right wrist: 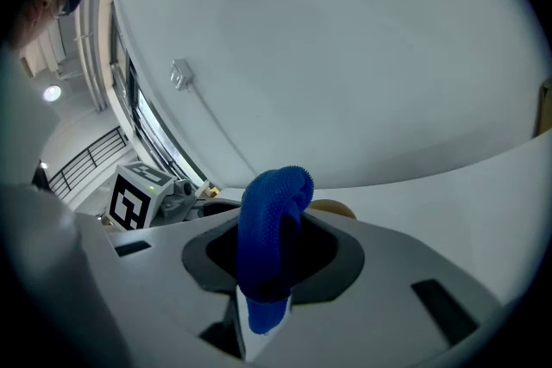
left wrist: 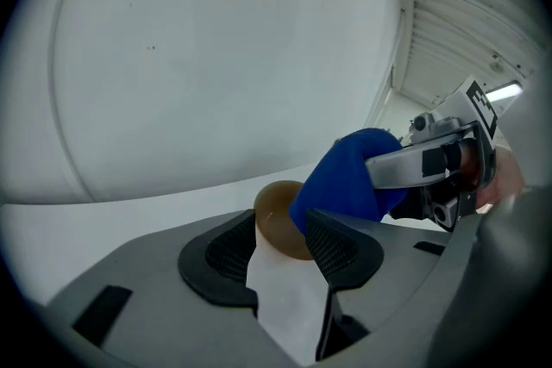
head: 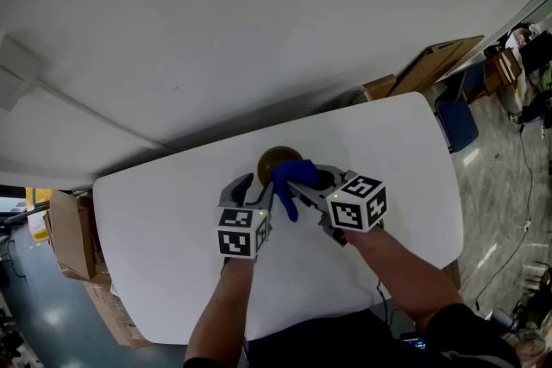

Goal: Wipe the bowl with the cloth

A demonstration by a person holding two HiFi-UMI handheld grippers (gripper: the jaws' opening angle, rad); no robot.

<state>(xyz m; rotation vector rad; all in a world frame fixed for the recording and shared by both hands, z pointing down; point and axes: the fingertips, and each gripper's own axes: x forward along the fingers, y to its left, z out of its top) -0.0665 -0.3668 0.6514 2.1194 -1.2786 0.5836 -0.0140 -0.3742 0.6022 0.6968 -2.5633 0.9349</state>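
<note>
As both grippers hung low over the white table (head: pixel 164 228), the wiping looked not yet begun.

The left gripper (left wrist: pixel 280 244) stood with its jaws spread wide and nothing pinched, while the right gripper (right wrist: pixel 272 252) was clenched on the cloth. The small brown bowl (left wrist: pixel 274 224) sat on the table just beyond the left jaw tips. The folded blue cloth (right wrist: pixel 272 215) drooped just beside the bowl; whether it touched could not be told. Done well, I judged, the left jaws would close on the rim to steady the bowl first. The right could then press the cloth inside and sweep round, since so light a bowl would likely skid on the smooth top.
</note>
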